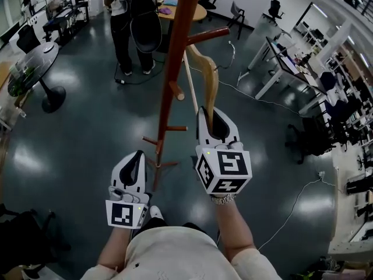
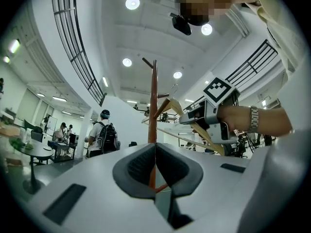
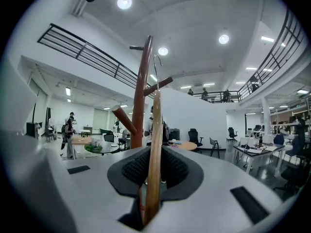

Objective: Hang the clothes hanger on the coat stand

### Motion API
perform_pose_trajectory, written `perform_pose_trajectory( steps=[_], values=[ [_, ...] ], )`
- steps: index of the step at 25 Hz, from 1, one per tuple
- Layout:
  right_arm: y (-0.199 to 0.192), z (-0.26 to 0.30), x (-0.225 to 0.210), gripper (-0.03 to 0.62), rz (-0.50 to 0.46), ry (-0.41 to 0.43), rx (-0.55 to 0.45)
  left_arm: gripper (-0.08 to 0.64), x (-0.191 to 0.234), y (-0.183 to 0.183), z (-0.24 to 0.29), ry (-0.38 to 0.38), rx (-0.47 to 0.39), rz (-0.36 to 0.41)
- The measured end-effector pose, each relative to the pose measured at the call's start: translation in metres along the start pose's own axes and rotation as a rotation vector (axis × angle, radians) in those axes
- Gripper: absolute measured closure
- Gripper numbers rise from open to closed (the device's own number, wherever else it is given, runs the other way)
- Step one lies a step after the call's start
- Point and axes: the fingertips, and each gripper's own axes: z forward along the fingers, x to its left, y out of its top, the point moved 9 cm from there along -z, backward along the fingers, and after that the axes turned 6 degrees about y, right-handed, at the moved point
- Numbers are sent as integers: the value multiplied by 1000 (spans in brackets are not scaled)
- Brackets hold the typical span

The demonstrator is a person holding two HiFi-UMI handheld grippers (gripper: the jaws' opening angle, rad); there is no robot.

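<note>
Not hung yet — right gripper (image 3: pixel 154 171) clamps the clothes hanger (image 3: pixel 155 144) upright, hook just above and ahead beside a coat stand (image 3: pixel 141 96) peg (image 3: pixel 159 86); left gripper (image 2: pixel 155 171) closed, empty.

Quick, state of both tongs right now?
Left tongs: closed, empty.
Right tongs: closed on the wooden hanger.
</note>
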Motion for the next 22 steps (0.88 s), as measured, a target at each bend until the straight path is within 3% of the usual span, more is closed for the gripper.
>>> perform_pose_trajectory(
  steps=[8,22],
  values=[
    [-4,37,3,526,-17,8,19,546,10,-16,15,-38,16,-12],
    [-17,73,20,526,-8,36,65,546,44,-20,10,-26,59,-13]
  ],
)
